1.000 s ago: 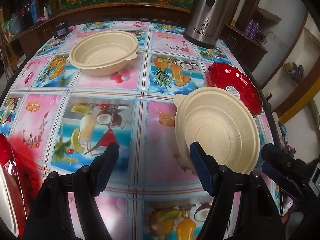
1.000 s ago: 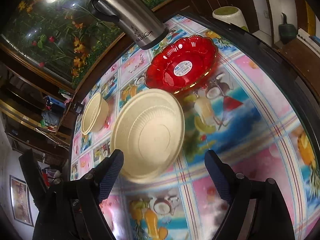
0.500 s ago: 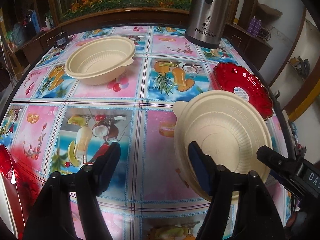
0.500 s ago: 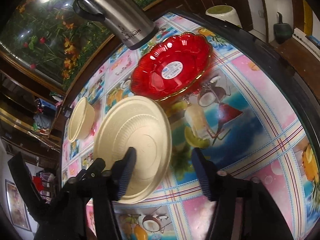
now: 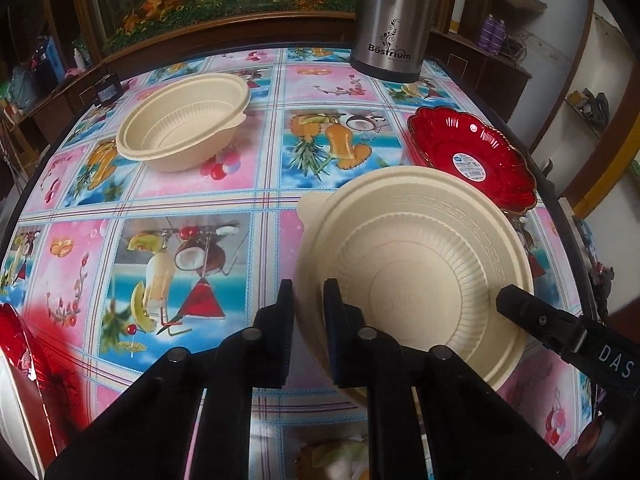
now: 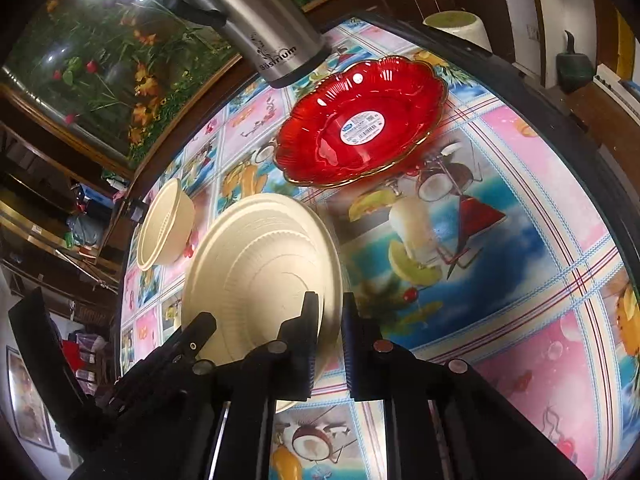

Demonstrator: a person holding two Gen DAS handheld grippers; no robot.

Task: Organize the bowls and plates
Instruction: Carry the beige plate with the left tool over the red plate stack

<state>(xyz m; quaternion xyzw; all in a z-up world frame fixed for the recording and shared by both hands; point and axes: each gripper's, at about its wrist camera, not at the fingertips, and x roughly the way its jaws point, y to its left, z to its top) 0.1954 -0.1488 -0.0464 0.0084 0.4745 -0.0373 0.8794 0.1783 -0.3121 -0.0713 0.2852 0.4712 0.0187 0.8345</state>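
Nearest, clamped from opposite sides on the rim of a cream ribbed bowl [image 5: 416, 276]: left gripper [image 5: 308, 300] and right gripper [image 6: 330, 312], jaws just drawn together, one finger inside the rim, one outside. Tilted above a glossy fruit-print tablecloth [image 5: 200, 200]. At the lower left edge, cut off, something red and white. Just beyond the held bowl, a scalloped red glass dish [image 5: 472, 160] with a sticker. Farther left, a second cream bowl [image 5: 184, 128]. At the far edge, a steel flask [image 5: 394, 20], top cropped.
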